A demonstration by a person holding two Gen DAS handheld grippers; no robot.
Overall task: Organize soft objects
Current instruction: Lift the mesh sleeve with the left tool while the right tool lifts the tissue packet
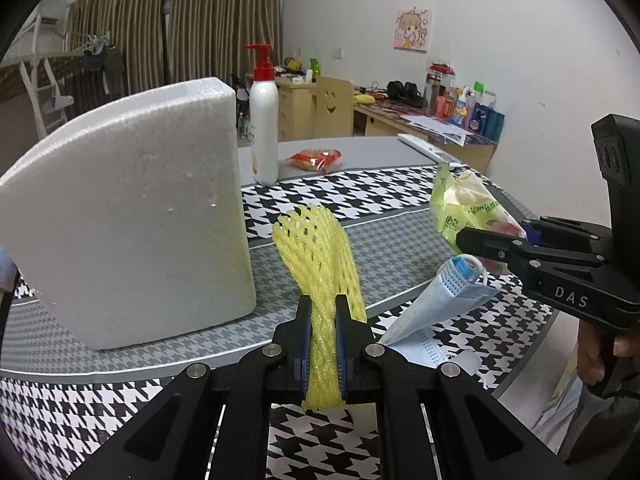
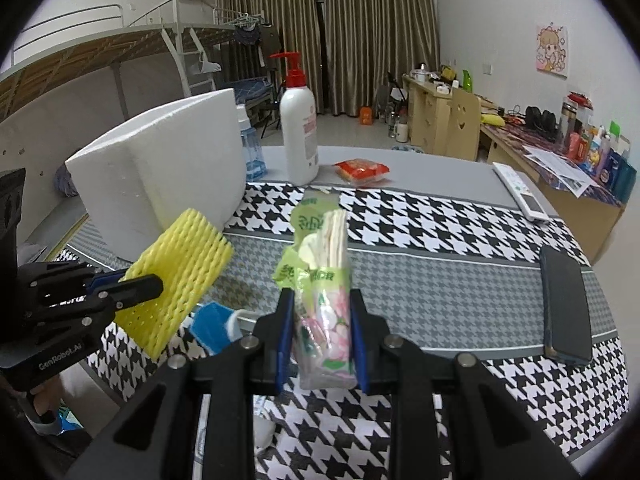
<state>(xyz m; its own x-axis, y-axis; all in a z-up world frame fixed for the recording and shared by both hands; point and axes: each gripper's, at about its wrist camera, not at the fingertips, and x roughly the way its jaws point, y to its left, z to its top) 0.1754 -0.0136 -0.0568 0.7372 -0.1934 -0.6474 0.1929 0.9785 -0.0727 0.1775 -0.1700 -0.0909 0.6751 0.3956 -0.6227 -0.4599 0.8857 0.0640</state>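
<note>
left gripper (image 1: 323, 344): pads pinched tight on the yellow foam net (image 1: 316, 256), squashing its lower end flat. In the right wrist view the body reads "GenRobot.AI".
right gripper (image 2: 320, 340): blue pads clamped on the tissue pack (image 2: 320, 280), held upright. "DAS" is printed on the side in the left wrist view.
foam net: just one, bright yellow mesh sleeve, fanning out toward 12 o'clock above the jaws, off the table.
tissue pack: one, clear wrap with a green top and pink flowers lower down. It has green characters I can't read.
face mask (image 1: 436, 300): one that I can count, light blue, pleated, lying on the houndstooth cloth (image 1: 400, 192) at about 3 o'clock of the left gripper.
foam block (image 1: 128, 208): one big white styrofoam chunk at 10 o'clock, standing on the cloth.
further out: one white pump bottle (image 2: 298, 136) with a red pump, and one red snack packet (image 2: 362, 170) at 12 o'clock. There's a dark phone (image 2: 566, 304) at 3 o'clock and a white remote (image 2: 518, 192) at 2.
</note>
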